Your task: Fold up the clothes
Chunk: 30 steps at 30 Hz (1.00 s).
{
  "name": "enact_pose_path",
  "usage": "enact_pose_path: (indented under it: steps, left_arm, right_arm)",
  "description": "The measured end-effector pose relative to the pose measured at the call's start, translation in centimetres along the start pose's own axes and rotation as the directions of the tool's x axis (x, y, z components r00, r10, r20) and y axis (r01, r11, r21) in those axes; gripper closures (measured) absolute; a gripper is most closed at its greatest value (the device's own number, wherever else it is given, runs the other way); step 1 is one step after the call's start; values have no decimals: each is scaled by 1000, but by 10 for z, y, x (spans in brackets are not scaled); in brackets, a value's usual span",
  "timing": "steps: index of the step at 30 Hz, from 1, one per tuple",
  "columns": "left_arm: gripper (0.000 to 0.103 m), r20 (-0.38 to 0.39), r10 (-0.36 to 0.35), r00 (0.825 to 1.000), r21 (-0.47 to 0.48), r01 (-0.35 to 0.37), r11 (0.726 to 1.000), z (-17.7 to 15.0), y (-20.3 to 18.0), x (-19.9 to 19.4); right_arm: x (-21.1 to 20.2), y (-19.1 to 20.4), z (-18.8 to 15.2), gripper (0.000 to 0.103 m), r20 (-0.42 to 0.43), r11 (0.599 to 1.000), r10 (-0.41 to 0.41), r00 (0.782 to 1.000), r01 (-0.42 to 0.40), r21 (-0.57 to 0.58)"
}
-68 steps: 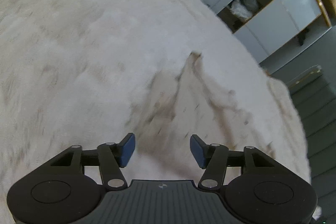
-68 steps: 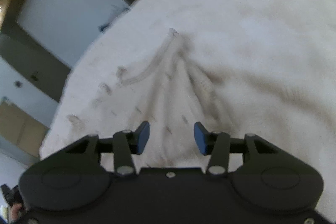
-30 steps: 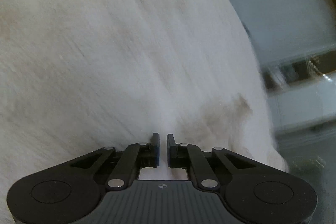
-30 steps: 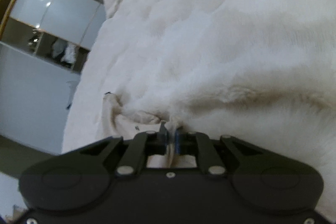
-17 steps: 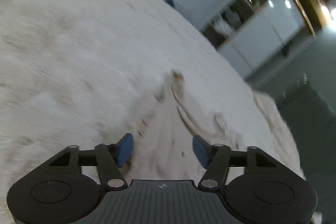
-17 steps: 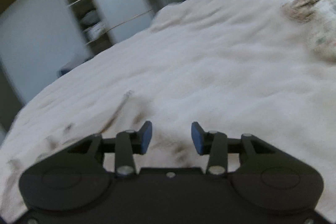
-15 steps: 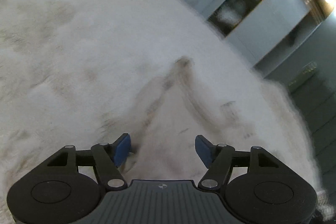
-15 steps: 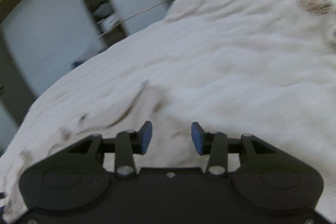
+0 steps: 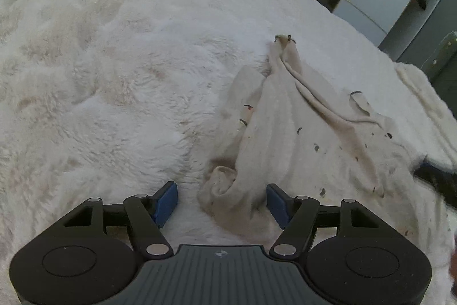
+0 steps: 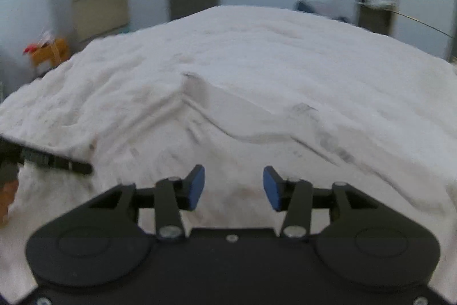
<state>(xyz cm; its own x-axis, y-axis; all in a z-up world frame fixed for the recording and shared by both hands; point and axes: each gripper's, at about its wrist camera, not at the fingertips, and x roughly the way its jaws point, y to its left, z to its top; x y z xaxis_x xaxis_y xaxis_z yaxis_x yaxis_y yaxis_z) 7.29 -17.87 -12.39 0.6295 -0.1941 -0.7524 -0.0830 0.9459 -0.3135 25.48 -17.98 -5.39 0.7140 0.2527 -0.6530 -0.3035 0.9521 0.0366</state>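
— Are you seeing anything readable?
— I'm finding no legible words or numbers; only a small round emblem is showing on my left gripper's housing, at six o'clock.

Changes since the earlier pictures:
- Your left gripper: jaws were pinched shut a second ago; they have just been opening and now stand apart, with a bunched end of the cream garment lying loose between them, no pad pressing it.
- Your right gripper: likewise shut on cloth a second ago, now parted and empty. Its view has swung round from close on the blanket to level across the bed.
- Garment: released, lying crumpled.
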Motion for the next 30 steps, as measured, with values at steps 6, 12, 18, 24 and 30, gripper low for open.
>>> enact_pose_path:
  steps: [6,12,18,24,30]
  left_arm:
    - [40,-32,-90,995,9,90,996,7,-2,11]
    - [61,-56,-120,991,46,122,991,8,-1,19]
    - [88,-72,-154,985,23,156,987,7,7,18]
    - [90,-69,-146,987,50,150,987,6,2,11]
    - [90,-73,-181,981,4,182,983,10,9,5]
  right_arm:
    - [84,35,52,62,-85,986,-73,994,60,-153]
    - [140,56,56,69,-173,957,-90,981,37,-289]
    - [149,57,70,103,-149,955,-125,981,78,-285]
    - [154,50,83,103,-99,922,-299,949,261,-286]
    - [168,61,71,103,-114,803,-505,855,417,-426]
